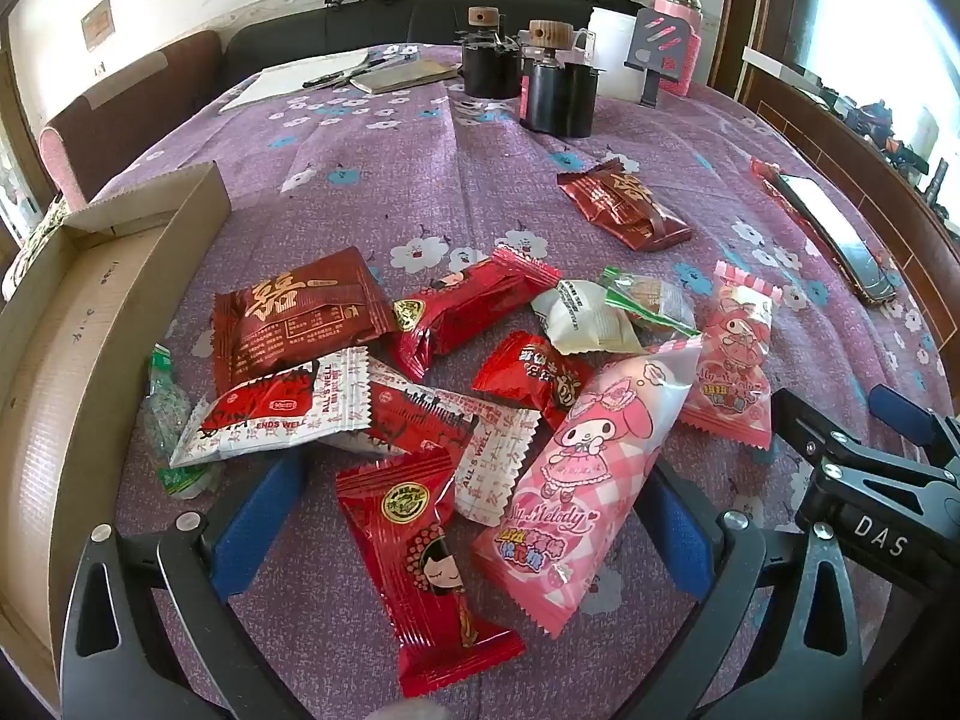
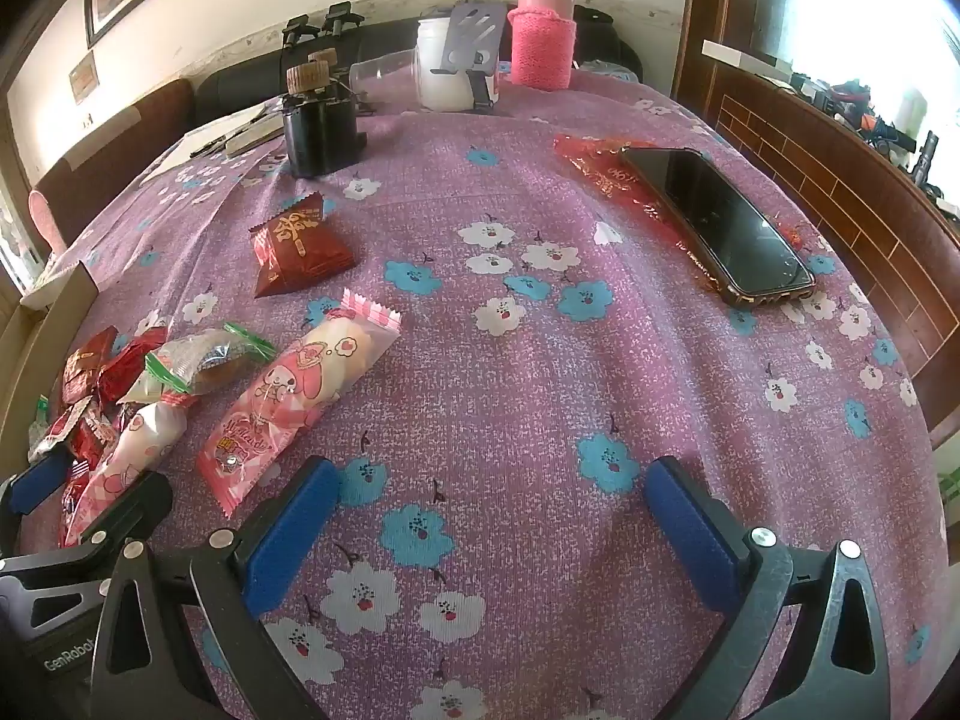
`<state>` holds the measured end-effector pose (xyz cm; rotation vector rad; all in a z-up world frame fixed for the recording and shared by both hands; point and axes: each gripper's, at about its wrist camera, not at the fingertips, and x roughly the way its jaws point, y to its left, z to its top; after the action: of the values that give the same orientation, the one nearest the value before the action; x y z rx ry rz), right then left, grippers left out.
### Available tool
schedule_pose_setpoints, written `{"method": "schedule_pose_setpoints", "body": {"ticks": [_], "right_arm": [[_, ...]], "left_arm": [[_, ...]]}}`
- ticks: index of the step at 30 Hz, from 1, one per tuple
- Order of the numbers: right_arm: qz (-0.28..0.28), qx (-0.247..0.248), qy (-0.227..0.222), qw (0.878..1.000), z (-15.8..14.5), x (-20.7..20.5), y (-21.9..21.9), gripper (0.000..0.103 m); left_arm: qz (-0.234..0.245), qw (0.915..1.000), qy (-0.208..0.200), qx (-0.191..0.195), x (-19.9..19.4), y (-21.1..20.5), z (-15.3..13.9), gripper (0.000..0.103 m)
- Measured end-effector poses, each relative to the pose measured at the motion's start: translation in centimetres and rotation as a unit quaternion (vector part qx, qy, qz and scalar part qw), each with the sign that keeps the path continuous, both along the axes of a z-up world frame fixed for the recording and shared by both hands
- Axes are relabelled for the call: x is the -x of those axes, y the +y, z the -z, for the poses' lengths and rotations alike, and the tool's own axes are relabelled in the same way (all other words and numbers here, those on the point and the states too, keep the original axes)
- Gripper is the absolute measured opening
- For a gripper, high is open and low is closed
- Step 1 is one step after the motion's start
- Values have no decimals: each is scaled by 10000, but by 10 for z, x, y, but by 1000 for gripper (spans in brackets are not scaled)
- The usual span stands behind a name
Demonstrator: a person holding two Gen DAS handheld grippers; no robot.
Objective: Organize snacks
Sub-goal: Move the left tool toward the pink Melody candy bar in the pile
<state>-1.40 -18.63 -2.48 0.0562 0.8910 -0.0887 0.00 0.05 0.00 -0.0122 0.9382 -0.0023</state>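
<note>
Left wrist view: open left hand-held gripper (image 1: 462,516) straddles red doll packet (image 1: 432,570); close squarely, then lift toward cardboard box (image 1: 90,324); right hand-held gripper (image 2: 492,528) open, empty.

Surface (image 2: 540,360) covering: purple speckled cloth with white and blue flowers. Cardboard box (image 1: 90,312): plain brown. Snack packets beside the box: mostly red, one dark maroon packet (image 1: 300,312) with gold characters, two pink checked packets (image 1: 576,468) bearing a cartoon rabbit. Left gripper (image 1: 462,516) and right gripper (image 2: 492,522): black frames, blue pads. Phone (image 2: 720,222): black, on a red wrapper (image 2: 600,168). Flask (image 2: 543,30): pink knitted sleeve.
</note>
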Motion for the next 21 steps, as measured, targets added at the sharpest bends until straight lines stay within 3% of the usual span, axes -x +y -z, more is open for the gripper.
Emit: {"method": "schedule_pose_setpoints", "body": {"ticks": [21], "right_arm": [[9,-19,5,10000,0,0,0,103]], "left_arm": [[254,9995,198,-72,20,-1,-2,103]]}}
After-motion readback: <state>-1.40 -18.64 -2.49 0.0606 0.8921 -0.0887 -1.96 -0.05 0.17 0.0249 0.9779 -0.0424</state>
